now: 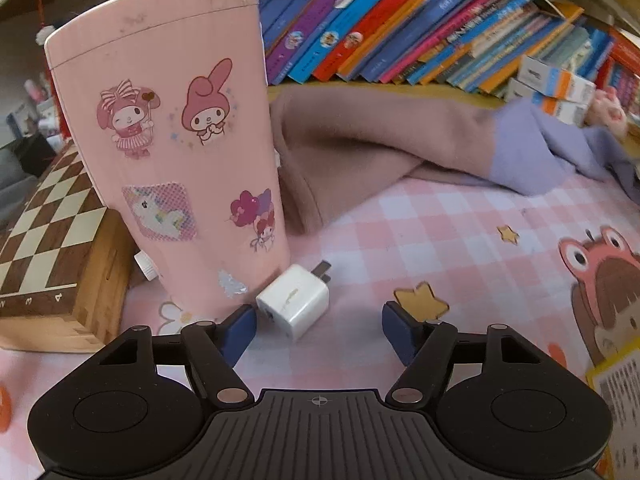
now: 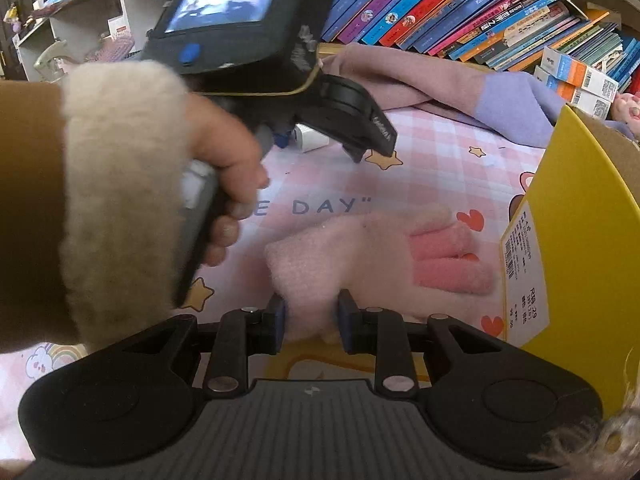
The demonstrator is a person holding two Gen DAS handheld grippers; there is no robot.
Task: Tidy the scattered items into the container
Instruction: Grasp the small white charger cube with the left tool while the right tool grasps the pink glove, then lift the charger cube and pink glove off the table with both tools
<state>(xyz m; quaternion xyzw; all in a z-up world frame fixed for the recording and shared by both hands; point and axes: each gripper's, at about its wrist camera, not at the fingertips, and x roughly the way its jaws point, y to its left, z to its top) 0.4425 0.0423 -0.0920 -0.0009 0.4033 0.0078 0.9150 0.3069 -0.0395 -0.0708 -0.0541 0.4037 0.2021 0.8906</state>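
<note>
A white plug adapter (image 1: 294, 300) lies on the pink checked mat, between the tips of my open left gripper (image 1: 318, 330), close to its left finger. It also shows small in the right wrist view (image 2: 310, 138), under the left gripper's body (image 2: 248, 40). My right gripper (image 2: 311, 320) is shut on the cuff of a fluffy pink glove (image 2: 360, 256) that rests on the mat. A yellow cardboard box (image 2: 580, 232) stands just right of the glove.
A tall pink stickered container (image 1: 172, 140) stands just behind the adapter. A wooden chessboard box (image 1: 52, 240) sits at the left. A brown and lilac garment (image 1: 400, 140) lies behind, with a row of books (image 1: 400, 20) and small cartons (image 1: 560, 88).
</note>
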